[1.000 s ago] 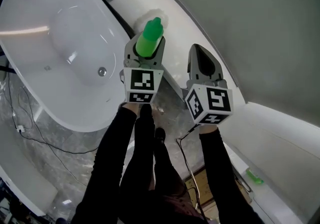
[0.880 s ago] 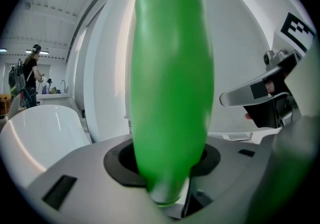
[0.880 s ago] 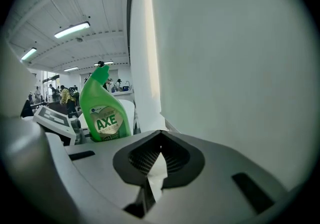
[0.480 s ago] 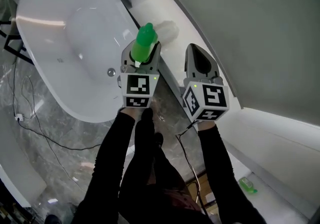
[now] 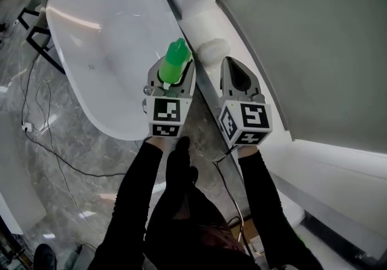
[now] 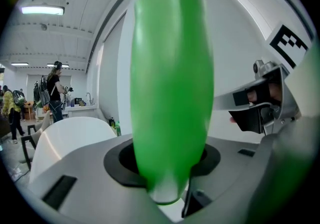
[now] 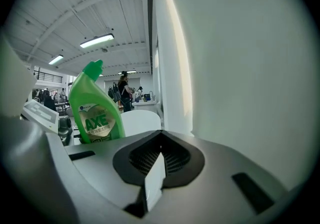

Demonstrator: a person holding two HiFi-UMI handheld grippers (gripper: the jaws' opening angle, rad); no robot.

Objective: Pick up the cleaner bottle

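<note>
Plainly the pick-up is as good as done. The left gripper [image 5: 171, 81] has its jaws spread wide around the bottle [image 5: 176, 57] and clamped on its body, cap pointing away from the person. In the head view the bottle sits in the air over the tub [image 5: 103, 33], at its right rim, just beside the ledge [image 5: 233, 36]. It touches neither, so far as I can tell. Its base is hidden behind the gripper, so that is a judgement. The left gripper view shows green filling the gap between the jaws, which suggests a firm hold.

The right gripper [image 5: 234, 72] is level with the left one over the ledge's near edge. Its jaws are closed together with nothing between them, and it plays no part in the hold. What may be left is only to keep the bottle steady or carry it off.

Count:
- one bottle
- two grippers
- one tub
- one ledge
- one white lump [image 5: 213, 50] on the ledge's far end, too blurred to name
</note>
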